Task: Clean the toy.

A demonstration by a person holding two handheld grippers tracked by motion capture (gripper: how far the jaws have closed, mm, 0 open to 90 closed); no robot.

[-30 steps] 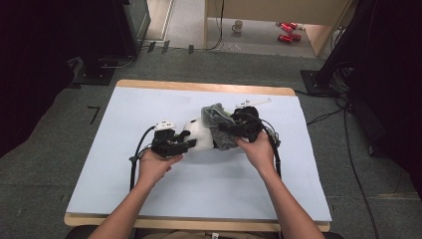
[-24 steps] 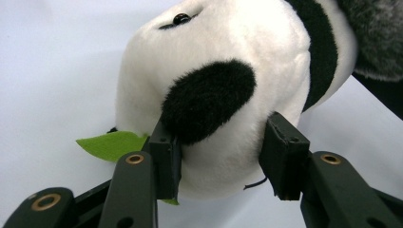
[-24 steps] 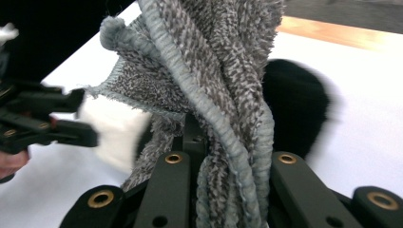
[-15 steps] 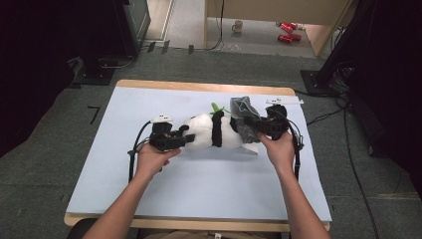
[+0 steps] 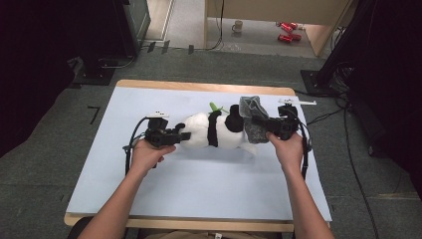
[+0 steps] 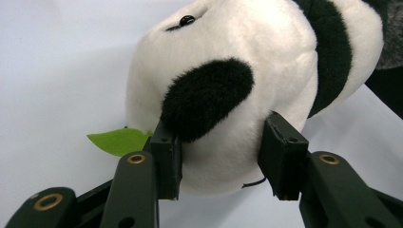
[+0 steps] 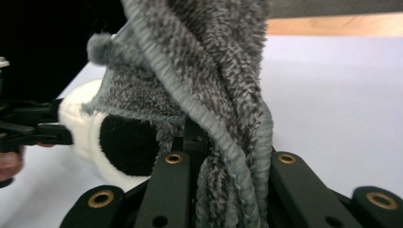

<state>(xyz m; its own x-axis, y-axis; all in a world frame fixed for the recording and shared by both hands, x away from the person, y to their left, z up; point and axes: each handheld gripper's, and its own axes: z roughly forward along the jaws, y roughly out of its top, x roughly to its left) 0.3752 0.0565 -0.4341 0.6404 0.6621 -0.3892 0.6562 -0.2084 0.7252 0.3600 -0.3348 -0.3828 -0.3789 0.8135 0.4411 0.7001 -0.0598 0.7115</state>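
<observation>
Panda plush [image 5: 214, 130] lies stretched lengthwise across the middle of the table [image 5: 199, 189], nearer the far edge than the near one, on the pale blue cover. Its white body is crossed by a black band, and a small green leaf [image 5: 215, 106] pokes out on the side toward the far edge.

At the plush's left end, the left gripper [image 5: 180, 136] is clamped on it. In the left gripper view the two black pads [image 6: 284, 159] press into the soft white fur on either side of a black patch, the fur bulging between them, with the green leaf [image 6: 119, 141] showing just behind the left pad. The hand that holds this gripper rests on the table toward the near left.

At the plush's right end sits a grey fuzzy cloth [image 5: 251, 117], bunched and standing up toward the far edge, touching the black part of the toy. The right gripper [image 5: 259, 121] is closed tight on this cloth: in the right gripper view the grey fabric [image 7: 214, 95], with its corded hem, rises in folds straight from between the jaws, and the panda's white and black fur lies just behind it to the left.

A small white strip [image 5: 297, 102] lies near the far right corner of the table.
</observation>
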